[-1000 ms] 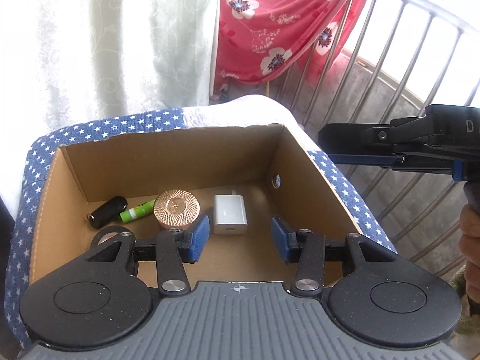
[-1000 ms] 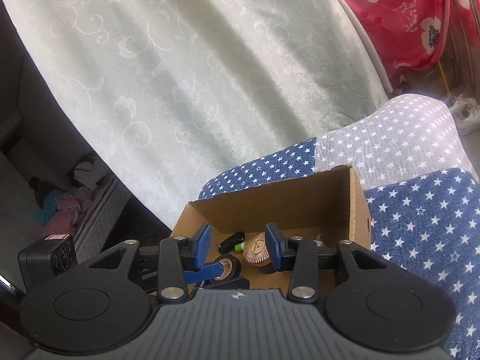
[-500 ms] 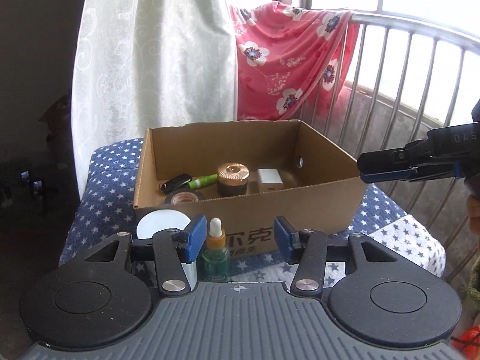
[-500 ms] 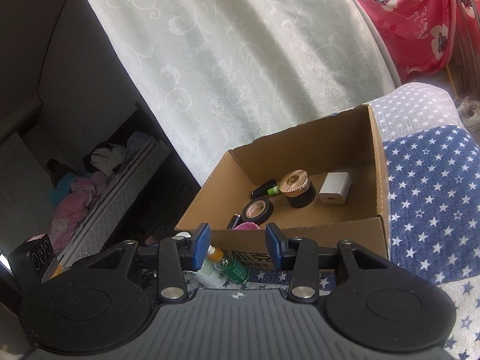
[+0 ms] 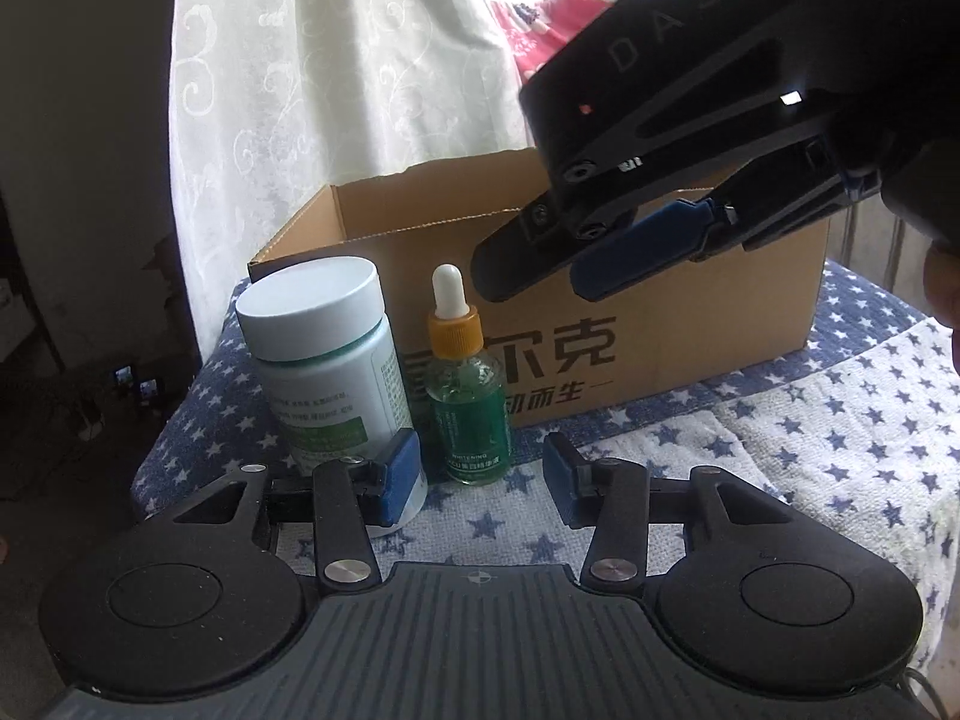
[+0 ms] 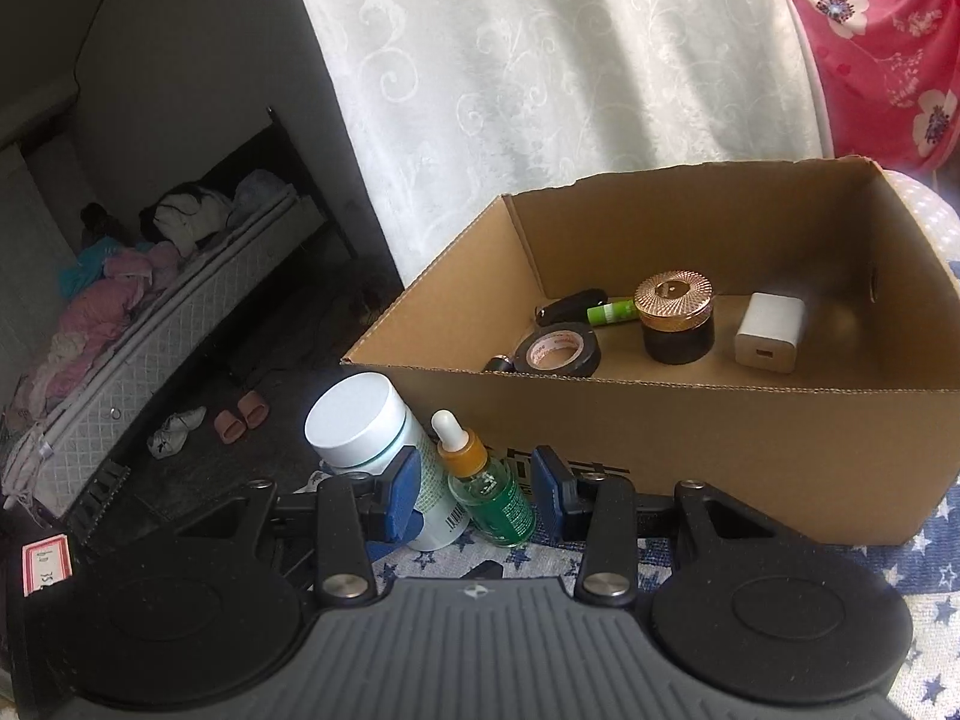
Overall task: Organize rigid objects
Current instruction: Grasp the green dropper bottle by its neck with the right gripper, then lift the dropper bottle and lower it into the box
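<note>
Your left gripper [image 5: 480,483] has its fingers spread wide with nothing between the pads; the green dropper bottle [image 5: 470,390] stands upright just past the gap at 12 o'clock, and the white-lidded pill bottle [image 5: 327,360] stands beside it at 11 o'clock, behind your left finger [image 5: 399,477]; whether they touch, you cannot tell. Your right gripper [image 6: 474,492] is also spread and grips nothing. In its view the dropper bottle [image 6: 489,489] sits between the fingertips, and the pill bottle [image 6: 375,444] lies at 11 o'clock behind the left pad.

Beyond both bottles, at 12 to 1 o'clock, stands the open cardboard box [image 6: 750,444]. Inside it lie a roll of black tape [image 6: 557,348], a gold-lidded jar [image 6: 677,318], a white charger [image 6: 770,333] and a small green tube [image 6: 612,312].

Everything rests on a blue star-patterned cloth [image 5: 840,420]. A white curtain [image 6: 570,78] hangs behind, red floral fabric [image 6: 888,42] at 1 o'clock, and a bed [image 6: 150,294] at 9 o'clock.
</note>
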{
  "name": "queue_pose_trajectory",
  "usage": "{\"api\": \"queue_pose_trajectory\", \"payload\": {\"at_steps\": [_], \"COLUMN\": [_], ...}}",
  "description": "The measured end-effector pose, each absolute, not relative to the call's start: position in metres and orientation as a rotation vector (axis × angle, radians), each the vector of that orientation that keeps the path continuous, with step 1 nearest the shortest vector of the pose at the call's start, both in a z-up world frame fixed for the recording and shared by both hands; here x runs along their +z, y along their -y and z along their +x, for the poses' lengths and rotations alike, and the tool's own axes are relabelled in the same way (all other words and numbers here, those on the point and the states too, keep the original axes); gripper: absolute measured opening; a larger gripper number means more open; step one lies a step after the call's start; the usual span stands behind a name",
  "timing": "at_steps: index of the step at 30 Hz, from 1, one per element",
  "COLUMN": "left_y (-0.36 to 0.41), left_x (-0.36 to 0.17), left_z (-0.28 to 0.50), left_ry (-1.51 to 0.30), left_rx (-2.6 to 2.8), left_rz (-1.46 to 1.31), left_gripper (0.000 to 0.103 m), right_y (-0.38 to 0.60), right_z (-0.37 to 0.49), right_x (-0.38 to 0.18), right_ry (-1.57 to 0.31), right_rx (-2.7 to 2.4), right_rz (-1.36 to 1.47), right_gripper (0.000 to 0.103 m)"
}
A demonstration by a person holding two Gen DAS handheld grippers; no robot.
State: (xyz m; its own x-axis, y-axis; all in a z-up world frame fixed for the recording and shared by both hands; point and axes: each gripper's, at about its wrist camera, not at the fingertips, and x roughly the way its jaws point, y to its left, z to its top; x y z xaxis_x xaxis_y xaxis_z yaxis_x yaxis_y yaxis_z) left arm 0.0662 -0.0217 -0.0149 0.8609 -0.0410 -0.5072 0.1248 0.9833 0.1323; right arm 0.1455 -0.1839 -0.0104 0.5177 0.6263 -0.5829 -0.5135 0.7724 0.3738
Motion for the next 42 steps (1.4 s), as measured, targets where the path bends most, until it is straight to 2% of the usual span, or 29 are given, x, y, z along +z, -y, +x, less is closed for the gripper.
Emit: {"api": "queue_pose_trajectory", "payload": {"at_steps": [17,19,21,37,42], "left_y": [0.024,0.021,0.019,0.014,0.012], "left_x": [-0.032,-0.031,-0.03,-0.019,-0.017], "left_z": [0.079,0.078,0.076,0.061,0.054], "left_ry": [-0.534,-0.533,-0.528,-0.545,-0.54], "left_rx": [-0.046,-0.048,-0.056,-0.159,-0.149], "left_rz": [0.172,0.157,0.155,0.178,0.184], "left_gripper": [0.043,0.042,0.037,0.036,0.033], "right_y": [0.146,0.145,0.147,0.177,0.179], "right_z": [0.166,0.167,0.168,0.168,0.168], "right_x": [-0.023,-0.024,-0.023,-0.024,-0.025], "right_ry": [-0.817,-0.819,-0.825,-0.84,-0.833], "right_rx": [0.732,0.732,0.727,0.663,0.662], "right_rz": [0.079,0.075,0.083,0.125,0.128], "right_gripper": [0.037,0.029,0.025,0.025,0.025]}}
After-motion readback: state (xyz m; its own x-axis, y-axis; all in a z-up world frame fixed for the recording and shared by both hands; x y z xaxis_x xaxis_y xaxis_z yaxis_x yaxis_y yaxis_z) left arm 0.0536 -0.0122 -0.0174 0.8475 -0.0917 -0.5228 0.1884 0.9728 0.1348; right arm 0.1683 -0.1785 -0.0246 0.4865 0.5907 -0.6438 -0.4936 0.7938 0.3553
